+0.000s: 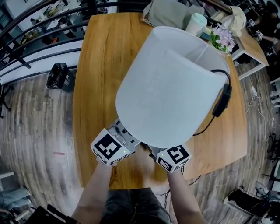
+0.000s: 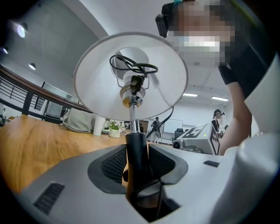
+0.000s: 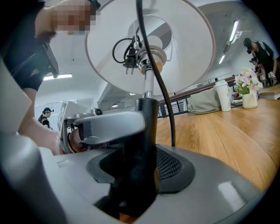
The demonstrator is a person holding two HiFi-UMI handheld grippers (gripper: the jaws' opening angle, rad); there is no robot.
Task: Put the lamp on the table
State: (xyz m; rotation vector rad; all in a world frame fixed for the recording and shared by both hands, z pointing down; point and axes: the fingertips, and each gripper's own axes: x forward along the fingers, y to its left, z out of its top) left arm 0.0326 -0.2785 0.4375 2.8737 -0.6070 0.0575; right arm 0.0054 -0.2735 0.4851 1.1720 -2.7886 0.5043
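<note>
Left gripper: low over the near edge of the table. Its 2 jaws stand spread slightly wider than the black stem of the lamp. The stem rises between them, and a sliver of wood shows on either side of it, so the pads are not pressing on it.
Right gripper: just beside the left one, facing it across the stem. Its 2 jaws pinch the stem, with the dark pads tight against it.
Forearms: bare, reaching in from the bottom of the head view, 1 behind each marker cube.
Stem: upright between both grippers. It is thick and black below, with a thin metal tube above that leads to the socket.
Lamp: over the near half of the table, directly in front of the person. The base is hidden, so it cannot be told whether it rests on the wood.
Shade: white and drum-shaped. In the head view it covers the fingertips of both grippers.
Cord: black. 1 length hangs outside the shade's right side with an inline switch and trails down to the table. The plug end is coiled up inside the shade by the socket.
Far end of table: a grey bag, a white cup with a pale green lid, and a small pot of flowers, close together.
Floor: grey planks, with a black object lying left of the table.
Background: 1 person stands beyond the flowers.
</note>
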